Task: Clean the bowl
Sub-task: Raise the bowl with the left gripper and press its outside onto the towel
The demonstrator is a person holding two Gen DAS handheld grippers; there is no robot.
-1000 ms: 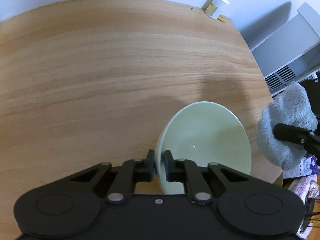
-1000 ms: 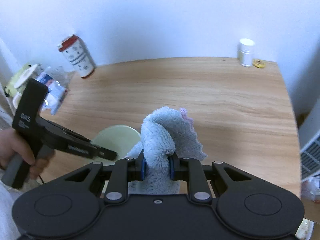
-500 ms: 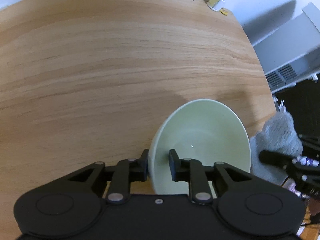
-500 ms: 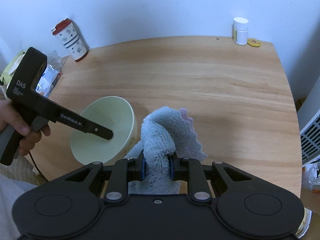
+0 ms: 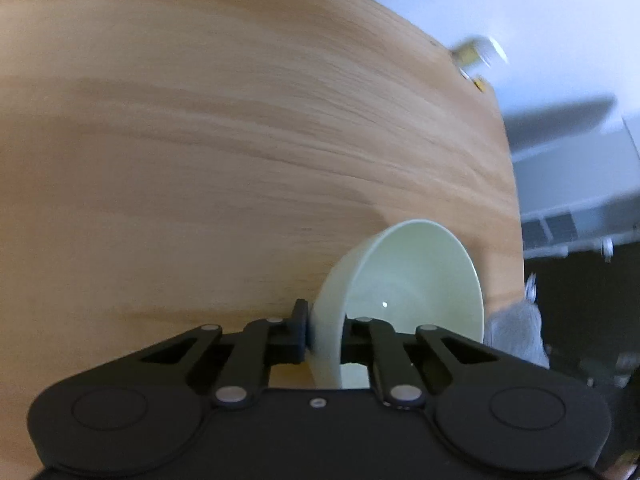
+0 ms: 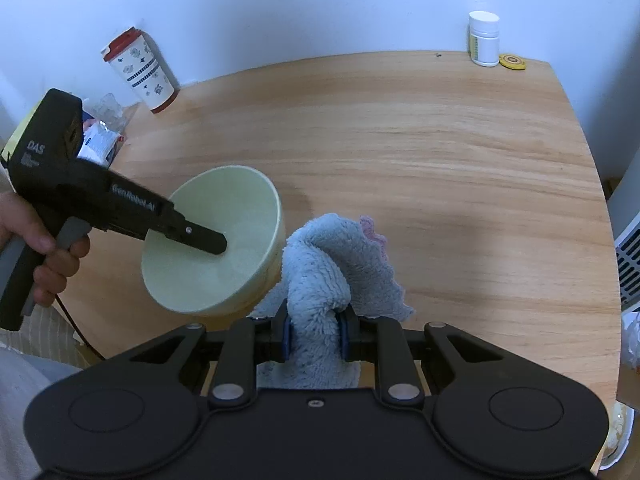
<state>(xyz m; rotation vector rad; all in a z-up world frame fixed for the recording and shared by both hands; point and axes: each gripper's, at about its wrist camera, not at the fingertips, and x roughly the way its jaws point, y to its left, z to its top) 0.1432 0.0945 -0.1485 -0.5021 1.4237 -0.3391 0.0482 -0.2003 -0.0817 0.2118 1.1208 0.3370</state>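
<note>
The left gripper (image 5: 325,330) is pinching the bowl's (image 5: 416,280) wall, one jaw outside, one inside, and tipping the pale green bowl (image 6: 216,248) up on its side over the near-left part of the bench (image 6: 420,152). A hand (image 6: 38,256) is squeezing that gripper's (image 6: 208,240) handle at the left edge. Just to the bowl's right, the right gripper (image 6: 316,334) is clamping a fluffy blue cloth (image 6: 332,268), jaws pressed into its folds, the cloth brushing the bowl's outer wall. The bench is showing warm wood grain, mostly bare, with a rounded right corner. At the back, against a plain white wall (image 6: 300,4), a patterned cup (image 6: 140,74) with a red lid is standing on the left, a white bottle (image 6: 484,38) on the right with a small yellow disc (image 6: 513,61) beside it. Some packets (image 6: 98,144) are lying off the left edge. A white vented unit (image 6: 630,256) is sitting past the bench's right side; the left view is blurring.
</note>
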